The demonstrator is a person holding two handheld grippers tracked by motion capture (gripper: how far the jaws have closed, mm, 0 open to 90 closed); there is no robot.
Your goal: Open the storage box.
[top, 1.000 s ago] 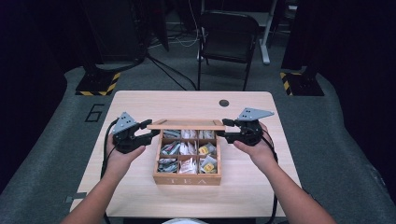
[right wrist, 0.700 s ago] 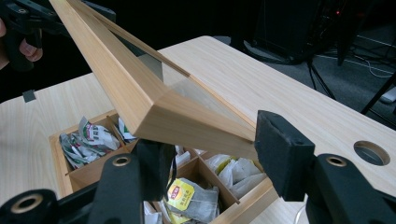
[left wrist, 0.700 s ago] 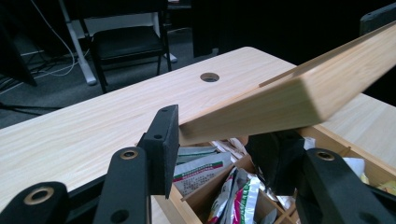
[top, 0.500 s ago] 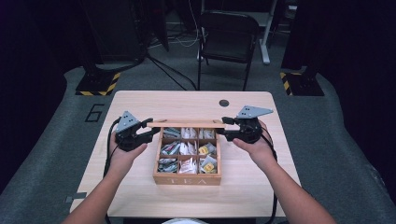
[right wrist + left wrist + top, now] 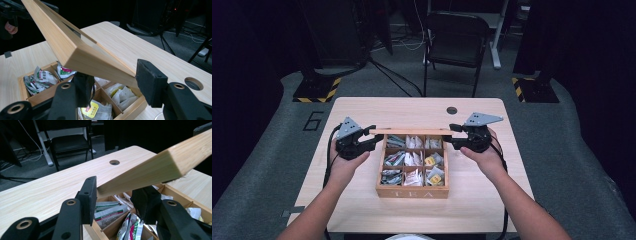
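Wooden tea box [image 5: 412, 191] sits nearest the person, between the two hands, open and full of tea bags [image 5: 412, 162]. Left gripper [image 5: 373, 140] is at the box's left far corner, jaws partly closed and just been closing, pads clamped on the left end of the lid [image 5: 411, 132]. Right gripper [image 5: 451, 136] is at the right far corner, jaws about half open, pads gripping the lid's right end. Lid is raised over the box's far edge. Beyond the grippers: table hole [image 5: 451, 110], then chair [image 5: 455, 40].
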